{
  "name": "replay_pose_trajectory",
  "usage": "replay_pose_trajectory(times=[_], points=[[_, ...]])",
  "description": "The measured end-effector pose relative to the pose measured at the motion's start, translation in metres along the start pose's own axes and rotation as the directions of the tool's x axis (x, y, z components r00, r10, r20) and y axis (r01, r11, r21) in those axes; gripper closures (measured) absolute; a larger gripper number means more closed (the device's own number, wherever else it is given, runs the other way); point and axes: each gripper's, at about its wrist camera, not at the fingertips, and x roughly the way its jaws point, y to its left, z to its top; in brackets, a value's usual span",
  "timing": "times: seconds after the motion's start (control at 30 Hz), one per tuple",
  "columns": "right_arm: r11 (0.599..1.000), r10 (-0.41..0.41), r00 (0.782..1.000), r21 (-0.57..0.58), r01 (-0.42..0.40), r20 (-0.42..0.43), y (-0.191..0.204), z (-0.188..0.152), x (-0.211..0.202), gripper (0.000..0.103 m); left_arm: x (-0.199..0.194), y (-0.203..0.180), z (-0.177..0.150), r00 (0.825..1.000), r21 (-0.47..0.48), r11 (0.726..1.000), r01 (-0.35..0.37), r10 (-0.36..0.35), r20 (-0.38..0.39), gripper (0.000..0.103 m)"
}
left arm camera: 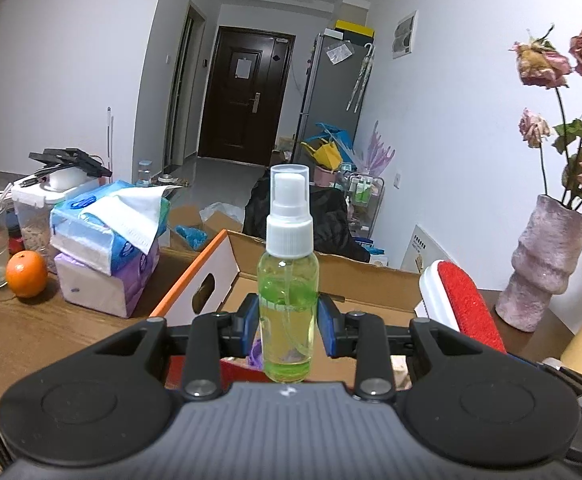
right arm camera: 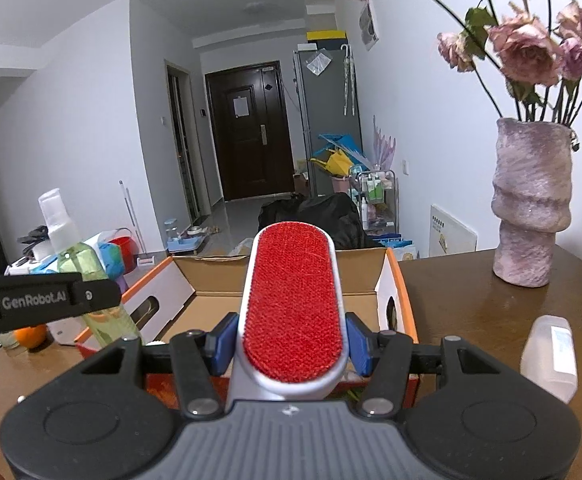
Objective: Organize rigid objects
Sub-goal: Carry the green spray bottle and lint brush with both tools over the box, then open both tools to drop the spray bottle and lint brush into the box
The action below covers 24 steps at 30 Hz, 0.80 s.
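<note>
Left hand-held gripper [left arm camera: 289, 320] clamping upright green spray bottle [left arm camera: 289, 280], right hand-held gripper [right arm camera: 291, 338] clamping red lint brush [right arm camera: 293, 304], both tilted slightly downward above open cardboard box [right arm camera: 211, 280] on tabletop [right arm camera: 471, 304].

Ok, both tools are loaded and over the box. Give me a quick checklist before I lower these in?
1. Left tool clamped on spray bottle: ok.
2. Spray bottle upright, cap on: ok.
3. Right tool clamped on lint brush: ok.
4. Cardboard box flaps open: ok.
5. Free floor space inside box: cannot tell, both tools hide most of it.
6. Vase stands off to the right of the box: ok.
</note>
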Motion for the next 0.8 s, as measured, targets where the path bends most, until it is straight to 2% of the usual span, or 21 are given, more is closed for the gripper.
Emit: replay_pose_trajectory(times=[0.43, 0.8], points=[[1.0, -0.003, 0.998, 0.015, 0.004, -0.062, 0.002, 0.022, 0.05, 0.048, 0.058, 0.005, 0.017, 0.999, 0.003, 0.999, -0.032, 0.032, -0.021, 0.071], [0.999, 0.006, 0.987, 0.049, 0.002, -0.162, -0.005, 0.035, 0.09, 0.048, 0.09, 0.007, 0.017, 0.997, 0.033, 0.998, -0.057, 0.059, -0.049, 0.071]])
